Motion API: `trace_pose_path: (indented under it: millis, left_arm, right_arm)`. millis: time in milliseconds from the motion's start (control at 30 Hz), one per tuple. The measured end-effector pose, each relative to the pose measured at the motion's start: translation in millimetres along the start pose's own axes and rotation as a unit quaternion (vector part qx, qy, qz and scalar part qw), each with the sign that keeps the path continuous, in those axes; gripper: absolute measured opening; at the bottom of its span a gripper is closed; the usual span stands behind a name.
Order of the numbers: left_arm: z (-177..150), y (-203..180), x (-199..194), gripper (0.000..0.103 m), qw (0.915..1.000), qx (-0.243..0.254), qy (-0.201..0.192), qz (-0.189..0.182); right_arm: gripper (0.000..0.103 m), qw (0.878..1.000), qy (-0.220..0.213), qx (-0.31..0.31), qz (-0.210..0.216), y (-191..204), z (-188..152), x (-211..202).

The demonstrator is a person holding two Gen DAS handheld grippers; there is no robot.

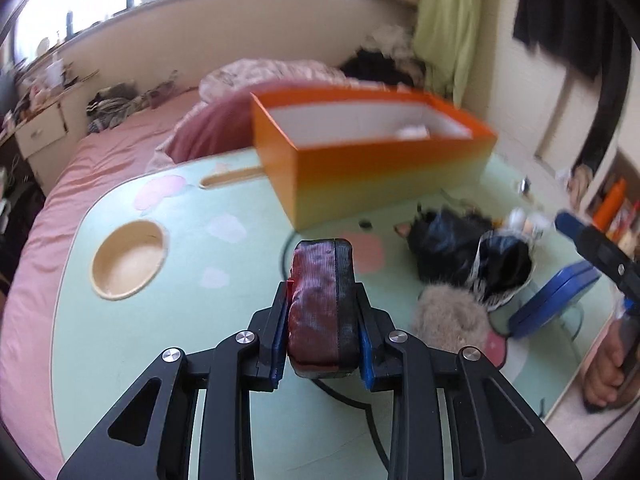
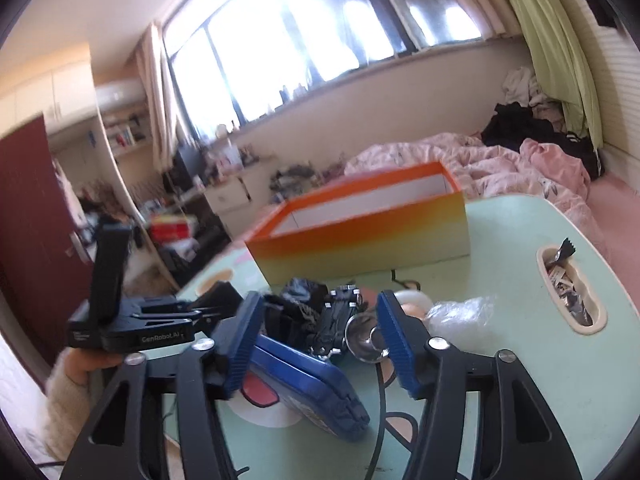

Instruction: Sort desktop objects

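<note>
My left gripper (image 1: 323, 286) is shut on a dark red and black soft pouch (image 1: 320, 312), held just above the pale green table (image 1: 180, 340). Beyond it stands an open orange box (image 1: 372, 160) with a white inside. My right gripper (image 2: 320, 300) is open over a heap of things. A flat blue case (image 2: 316, 388) lies between and below its blue fingers (image 2: 400, 344). Black fabric (image 2: 300, 304), a black toy car (image 2: 336, 320) and a shiny metal piece (image 2: 362, 338) lie just ahead. The orange box (image 2: 360, 236) stands behind them.
A round cup recess (image 1: 128, 260) is sunk in the table's left part, and a slot recess (image 2: 568, 292) holds wrappers. A fluffy beige thing (image 1: 452, 320), black cloth (image 1: 472, 248) and a clear plastic bag (image 2: 460, 316) lie nearby. A pink bed surrounds the table.
</note>
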State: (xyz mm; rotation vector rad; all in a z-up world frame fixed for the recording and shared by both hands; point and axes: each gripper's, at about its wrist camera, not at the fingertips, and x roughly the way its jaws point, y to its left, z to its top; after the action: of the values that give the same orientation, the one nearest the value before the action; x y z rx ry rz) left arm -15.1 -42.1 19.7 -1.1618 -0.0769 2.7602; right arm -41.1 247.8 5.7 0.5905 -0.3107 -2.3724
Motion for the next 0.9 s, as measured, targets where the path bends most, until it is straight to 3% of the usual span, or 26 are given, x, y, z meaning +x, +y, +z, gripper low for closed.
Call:
trace_pose_path:
  millis: [33,67,300,367,467,500,567,667,800,833,867,900]
  left_arm:
    - [-1.1,3.4,-5.2,0.029,1.0000,-0.005,-0.006,-0.005]
    - [-1.2,4.6,-7.7,0.029,0.9999,-0.008,-0.010,-0.009]
    - [-1.1,-2.8,-22.0,0.029,0.9982,-0.011,-0.024,-0.055]
    - [-0.3,-8.9,-25.9,0.029,0.9978,-0.002,-0.029,-0.060]
    - [-0.3,-16.8,-28.6,0.029,0.9973,0.007,-0.030,-0.067]
    - [-0.5,-19.2,-28.8,0.029,0.9972,0.010,-0.030,-0.068]
    - [-0.7,-23.2,-29.6,0.029,0.9970,0.013,-0.030,-0.070]
    - [-0.6,-28.3,-29.6,0.029,0.9966,0.017,-0.030,-0.075]
    - [-0.6,-32.4,-28.6,0.029,0.9963,0.017,-0.032,-0.078]
    - [-0.6,-32.8,-28.4,0.029,0.9963,0.016,-0.033,-0.078]
    - [-0.1,-32.6,-27.7,0.029,0.9964,0.015,-0.033,-0.077]
    - [0.0,-32.6,-27.3,0.029,0.9965,0.014,-0.032,-0.076]
  right_arm:
    - [0.093,1.000,-0.004,-0.003,-0.001,0.8,0.4,-3.0]
    - [0.096,1.000,-0.005,-0.018,-0.001,3.8,0.2,-6.0]
    - [0.095,0.989,0.098,-0.115,0.001,32.1,-18.4,28.9]
    - [0.087,0.987,0.095,-0.127,-0.002,37.2,-20.7,28.3]
    - [0.059,0.986,0.096,-0.138,-0.001,40.0,-23.2,24.8]
    - [0.044,0.984,0.107,-0.140,0.014,40.3,-25.4,25.0]
    - [0.041,0.981,0.132,-0.139,0.039,40.1,-31.2,29.4]
    - [0.041,0.979,0.143,-0.139,0.032,39.8,-32.1,40.1]
    - [0.052,0.976,0.153,-0.151,0.018,45.7,-28.8,52.9]
    - [0.041,0.974,0.163,-0.155,0.022,47.3,-29.7,58.4]
    - [0.021,0.971,0.179,-0.156,0.029,47.4,-31.9,64.9]
    - [0.020,0.969,0.191,-0.151,0.041,46.8,-34.1,69.2]
